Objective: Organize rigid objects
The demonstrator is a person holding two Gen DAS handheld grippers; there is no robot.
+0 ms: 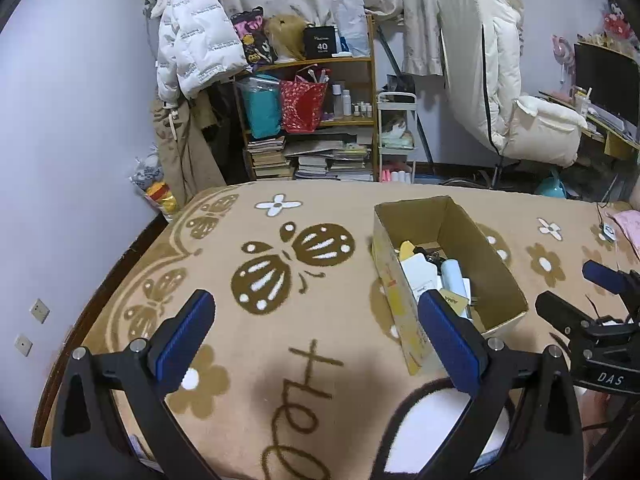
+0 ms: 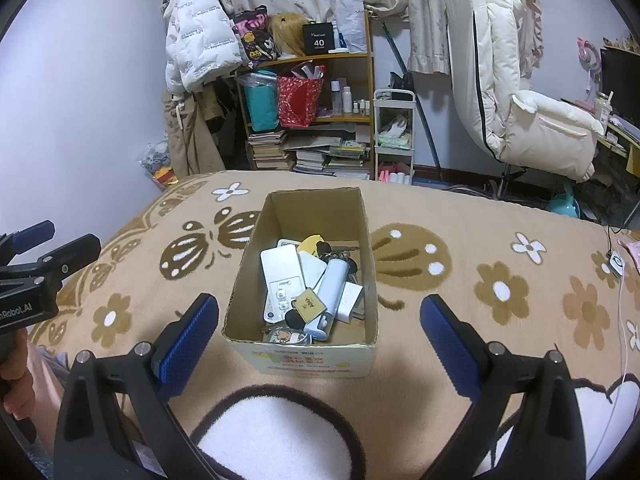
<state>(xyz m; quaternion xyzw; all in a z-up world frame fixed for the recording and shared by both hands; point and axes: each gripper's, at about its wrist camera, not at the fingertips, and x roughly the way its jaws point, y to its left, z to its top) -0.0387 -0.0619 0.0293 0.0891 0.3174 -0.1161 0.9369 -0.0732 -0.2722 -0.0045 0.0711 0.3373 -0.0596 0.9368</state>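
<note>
**Cardboard box holds the lot, both tongs empty**

Cardboard box (image 2: pixel 301 280) sits open-topped on the tan blanket (image 2: pixel 460 320), roughly centre in the right wrist view, right of centre in the left wrist view (image 1: pixel 448 276). Blanket pattern: brown butterflies and flowers, with some brown lettering near us.

We see the rigid items piled loose inside the box:
- white flat device (image 2: pixel 280 276), lying along the left side
- pale blue cylinder (image 2: pixel 331 284), tilted across the pile, touching the white device's neighbour
- small brass-coloured padlock (image 2: pixel 307 304), on top, near the front
- yellow-and-black piece (image 2: pixel 314 245) toward the back
- keys and small charms at the front wall, too jumbled to tell apart

Right gripper (image 2: pixel 320 332): fingers spread wide, nothing between them. It hangs just short of the box's near wall, the box lying between the two blue pads (image 2: pixel 188 340).

Left gripper (image 1: pixel 316 336): also wide open, holding nothing. It is over bare blanket, left of the box; its right pad overlaps the box's near corner in view, contact cannot be told.

Each gripper shows at the edge of the other's view. A hand (image 2: pixel 16 392) is visible low on the left in the right wrist view.

Behind the bed: cluttered shelf (image 2: pixel 312 112), white jacket (image 2: pixel 200 36), cream chair (image 2: pixel 520 92).
</note>
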